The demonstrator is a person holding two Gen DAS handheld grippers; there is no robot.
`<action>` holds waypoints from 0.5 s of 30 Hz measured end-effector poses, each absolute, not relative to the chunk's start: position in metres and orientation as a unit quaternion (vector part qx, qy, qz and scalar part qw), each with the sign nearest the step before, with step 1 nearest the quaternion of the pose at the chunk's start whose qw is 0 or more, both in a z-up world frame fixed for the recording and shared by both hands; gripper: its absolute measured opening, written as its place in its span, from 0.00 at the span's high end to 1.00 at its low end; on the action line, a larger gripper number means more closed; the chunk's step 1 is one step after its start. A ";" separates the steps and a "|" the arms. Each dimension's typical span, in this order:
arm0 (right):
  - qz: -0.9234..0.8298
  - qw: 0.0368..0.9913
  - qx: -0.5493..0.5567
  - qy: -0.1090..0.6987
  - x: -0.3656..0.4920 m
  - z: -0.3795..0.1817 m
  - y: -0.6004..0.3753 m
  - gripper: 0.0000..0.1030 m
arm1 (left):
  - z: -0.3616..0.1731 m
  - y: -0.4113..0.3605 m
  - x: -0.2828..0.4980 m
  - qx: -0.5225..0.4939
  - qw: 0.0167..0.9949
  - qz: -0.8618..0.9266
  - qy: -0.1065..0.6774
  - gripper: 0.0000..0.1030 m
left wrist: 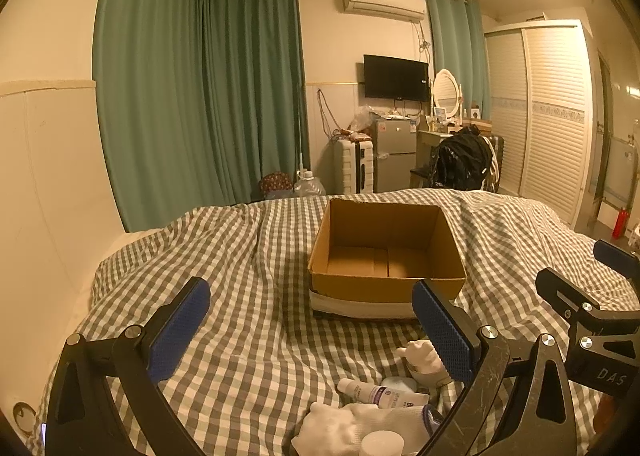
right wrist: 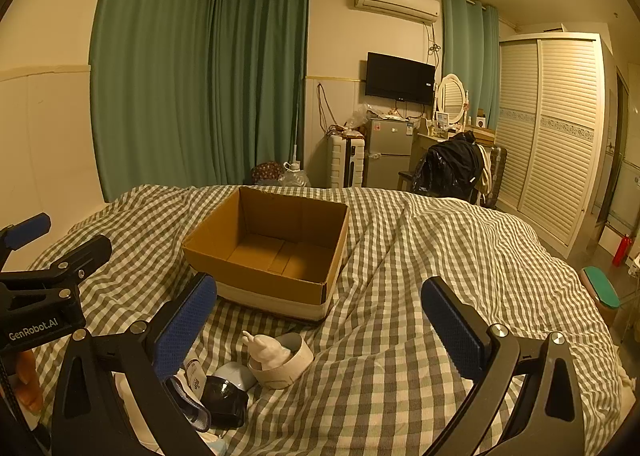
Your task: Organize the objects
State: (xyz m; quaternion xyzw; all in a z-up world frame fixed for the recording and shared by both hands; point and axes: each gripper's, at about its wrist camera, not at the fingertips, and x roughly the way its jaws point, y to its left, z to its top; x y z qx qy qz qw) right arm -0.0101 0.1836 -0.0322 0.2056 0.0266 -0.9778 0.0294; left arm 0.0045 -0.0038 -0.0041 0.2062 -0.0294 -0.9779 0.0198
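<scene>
An open cardboard box (left wrist: 387, 252) was seen on the checked bed cover (left wrist: 248, 296), nothing visible inside it; its lower outside was wrapped in a white band. Nearer the cameras a small pile of objects lay on the cover, apart from the box: a round cream cup (right wrist: 285, 362) lying tilted with a white figurine (right wrist: 267, 350) in it, a white tube (left wrist: 380, 393) with purple label (print too small to be read), a white glove (left wrist: 360, 424), a black item (right wrist: 224, 402) and a pale rounded item (right wrist: 236, 374). The left tongs (left wrist: 312, 328) were held spread above the cover, nothing between the blue pads (left wrist: 178, 332). The right tongs (right wrist: 320, 324) were likewise spread and held nothing, the pile lying low by the left pad. "GenRobot.AI" was read on the left tool body in the right wrist view; "DAS" was read on the right tool in the left wrist view. A TV (right wrist: 400, 77) and air conditioner (right wrist: 396, 1) were seen on the far wall.
</scene>
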 end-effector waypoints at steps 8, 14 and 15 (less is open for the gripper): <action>-0.977 0.030 0.207 0.027 -0.010 -0.033 0.184 0.00 | -0.006 -0.002 0.005 0.208 0.022 -0.977 -0.033 0.00; -0.977 0.030 0.208 0.030 -0.008 -0.031 0.182 0.00 | -0.005 -0.002 0.006 0.208 0.021 -0.977 -0.031 0.00; -0.977 0.030 0.208 0.030 -0.007 -0.031 0.181 0.00 | -0.005 -0.002 0.007 0.208 0.021 -0.977 -0.031 0.00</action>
